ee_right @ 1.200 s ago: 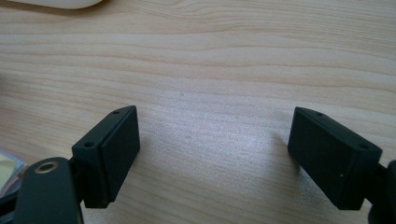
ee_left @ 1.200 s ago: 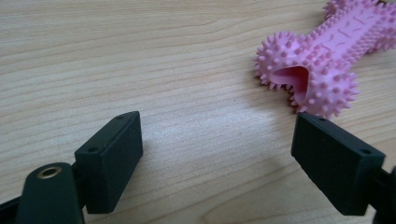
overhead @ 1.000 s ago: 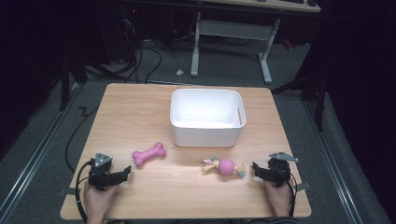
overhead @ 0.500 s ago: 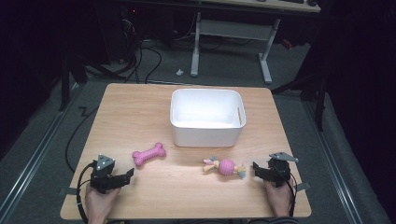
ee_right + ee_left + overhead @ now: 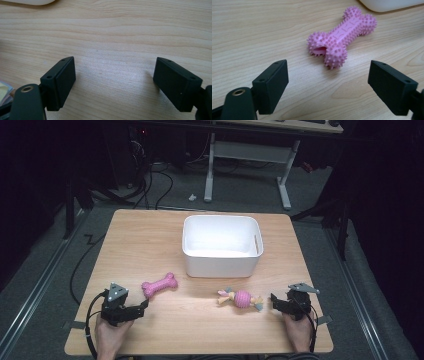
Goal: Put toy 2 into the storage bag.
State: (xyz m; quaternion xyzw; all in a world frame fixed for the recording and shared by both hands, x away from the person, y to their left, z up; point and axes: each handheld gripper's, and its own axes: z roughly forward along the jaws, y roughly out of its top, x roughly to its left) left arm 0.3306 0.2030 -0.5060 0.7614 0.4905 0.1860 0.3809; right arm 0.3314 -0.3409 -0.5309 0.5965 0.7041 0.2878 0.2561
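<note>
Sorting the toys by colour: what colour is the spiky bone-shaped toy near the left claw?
The spiky bone-shaped rubber toy is pink all over, clearest in the left gripper view.

white bin cut off, forearms cropped

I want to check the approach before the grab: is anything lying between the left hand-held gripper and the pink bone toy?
Nothing visible. Bare wood separates the open left hand-held gripper from the pink bone toy.

A bin is set mid-counter, toward the far edge. Nearer, a bone toy is laid to its left and a rope toy before its right half, well apart.
</note>
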